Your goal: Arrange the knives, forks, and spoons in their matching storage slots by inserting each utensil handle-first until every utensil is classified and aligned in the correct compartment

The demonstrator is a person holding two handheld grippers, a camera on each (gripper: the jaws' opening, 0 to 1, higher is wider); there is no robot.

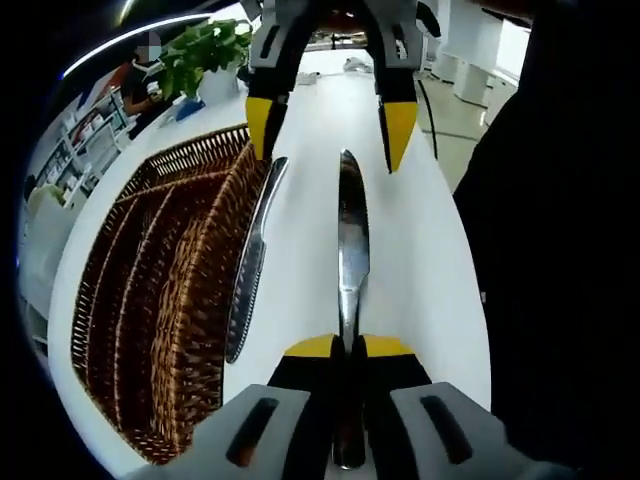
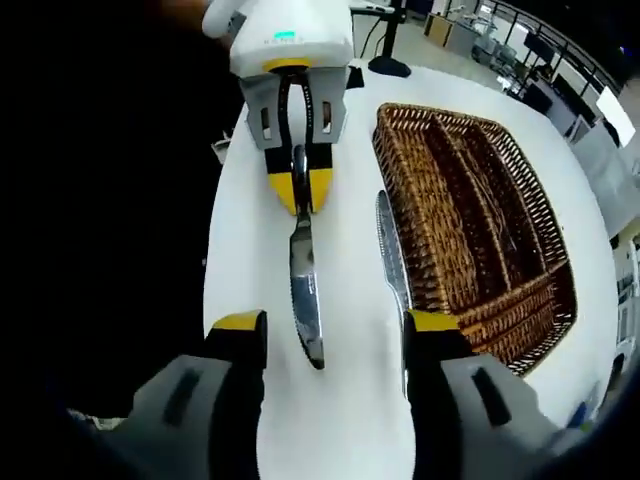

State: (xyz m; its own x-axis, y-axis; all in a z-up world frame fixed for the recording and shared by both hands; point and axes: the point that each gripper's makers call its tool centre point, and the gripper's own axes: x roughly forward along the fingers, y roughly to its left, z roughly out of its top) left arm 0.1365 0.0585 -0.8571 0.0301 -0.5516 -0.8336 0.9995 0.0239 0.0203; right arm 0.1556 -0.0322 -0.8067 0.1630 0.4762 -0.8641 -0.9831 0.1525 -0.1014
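My left gripper (image 1: 347, 347) is shut on the handle of a steel knife (image 1: 352, 240), whose blade points away over the white table. In the right gripper view that left gripper (image 2: 297, 190) faces me, and the held knife (image 2: 305, 290) reaches in between my own jaws. My right gripper (image 2: 336, 322) is open, its yellow tips on either side of the blade tip without touching it. It comes into the left gripper view as the right gripper (image 1: 328, 125) at the top. A second knife (image 1: 250, 260) (image 2: 392, 250) lies flat along the brown wicker tray (image 1: 150, 290) (image 2: 480, 220).
The tray has long divided slots and sits near the white table's (image 1: 430, 280) edge. A potted green plant (image 1: 205, 45) stands at the far end of the table. A person's dark clothing (image 1: 560, 250) is close on one side.
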